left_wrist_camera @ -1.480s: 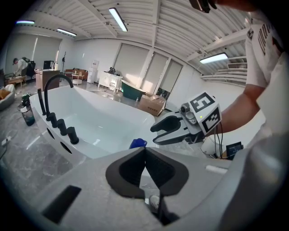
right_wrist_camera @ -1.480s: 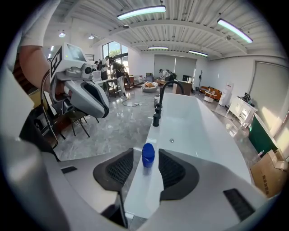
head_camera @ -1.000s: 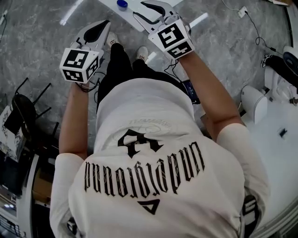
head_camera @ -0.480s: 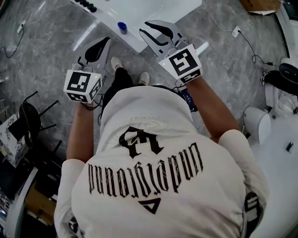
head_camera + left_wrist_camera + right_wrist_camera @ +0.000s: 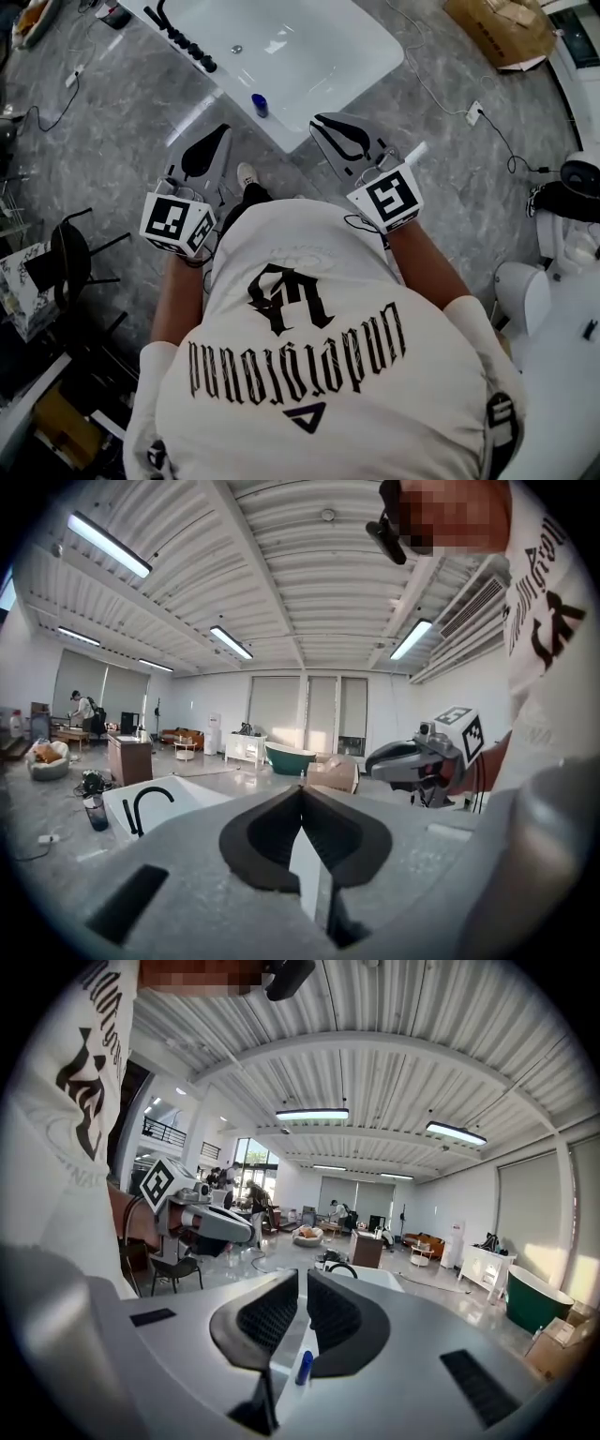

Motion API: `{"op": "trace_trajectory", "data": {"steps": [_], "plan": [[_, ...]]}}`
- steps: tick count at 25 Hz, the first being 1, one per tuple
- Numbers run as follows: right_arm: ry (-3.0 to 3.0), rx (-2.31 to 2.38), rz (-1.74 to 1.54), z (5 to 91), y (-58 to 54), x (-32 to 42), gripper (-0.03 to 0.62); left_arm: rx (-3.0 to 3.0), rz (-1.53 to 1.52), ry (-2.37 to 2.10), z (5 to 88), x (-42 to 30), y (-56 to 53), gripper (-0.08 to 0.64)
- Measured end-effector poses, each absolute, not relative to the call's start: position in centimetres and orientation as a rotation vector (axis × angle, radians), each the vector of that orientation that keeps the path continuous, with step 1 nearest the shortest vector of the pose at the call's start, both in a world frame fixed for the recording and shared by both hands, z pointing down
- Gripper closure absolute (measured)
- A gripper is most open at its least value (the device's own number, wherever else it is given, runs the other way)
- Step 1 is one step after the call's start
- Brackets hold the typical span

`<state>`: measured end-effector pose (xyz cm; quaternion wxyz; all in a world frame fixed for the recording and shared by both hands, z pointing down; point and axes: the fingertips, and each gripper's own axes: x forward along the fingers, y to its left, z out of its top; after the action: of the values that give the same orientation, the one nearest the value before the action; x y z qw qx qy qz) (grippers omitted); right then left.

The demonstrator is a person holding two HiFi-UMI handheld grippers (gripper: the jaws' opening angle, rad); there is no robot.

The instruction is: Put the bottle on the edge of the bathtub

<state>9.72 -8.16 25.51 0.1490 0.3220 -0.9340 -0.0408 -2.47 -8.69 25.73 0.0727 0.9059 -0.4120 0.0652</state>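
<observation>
A small blue bottle (image 5: 260, 104) stands upright on the rim of the white bathtub (image 5: 375, 47), near its corner. Both grippers hang above the floor, short of the tub and apart from the bottle. My left gripper (image 5: 225, 128) is shut, its tips meeting with nothing between them (image 5: 302, 789). My right gripper (image 5: 317, 118) has just been closing with nothing between its jaws. A narrow gap is left (image 5: 302, 1279), and through it the bottle (image 5: 305, 1368) shows far below. A black faucet (image 5: 178, 33) sits on the tub's far rim.
A cardboard box (image 5: 497, 28) lies beyond the tub at the right. Cables and a socket strip (image 5: 475, 110) trail over the grey marble floor. A black chair (image 5: 70, 253) stands at the left and white equipment (image 5: 553, 281) at the right. The person's shoe (image 5: 247, 174) is near the tub corner.
Both grippers have risen and drawn back from the tub rim. The right jaws, wide open beside the bottle a second ago, have closed to a slit. The bottle stays on the rim.
</observation>
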Motion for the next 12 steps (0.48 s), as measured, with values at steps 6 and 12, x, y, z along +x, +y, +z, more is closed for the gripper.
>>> {"op": "trace_trajectory", "data": {"steps": [6,12], "plan": [[-2.744,0.915,-0.102,24.0,-8.3,10.1,0.566,2.688,0.205,-1.297,25.5,-1.8,-7.2,0.545],[-2.763,0.884,-0.074,23.7,-7.8,9.2,0.572,2.652,0.228,-1.335,25.0,-3.7,-5.4,0.545]]}}
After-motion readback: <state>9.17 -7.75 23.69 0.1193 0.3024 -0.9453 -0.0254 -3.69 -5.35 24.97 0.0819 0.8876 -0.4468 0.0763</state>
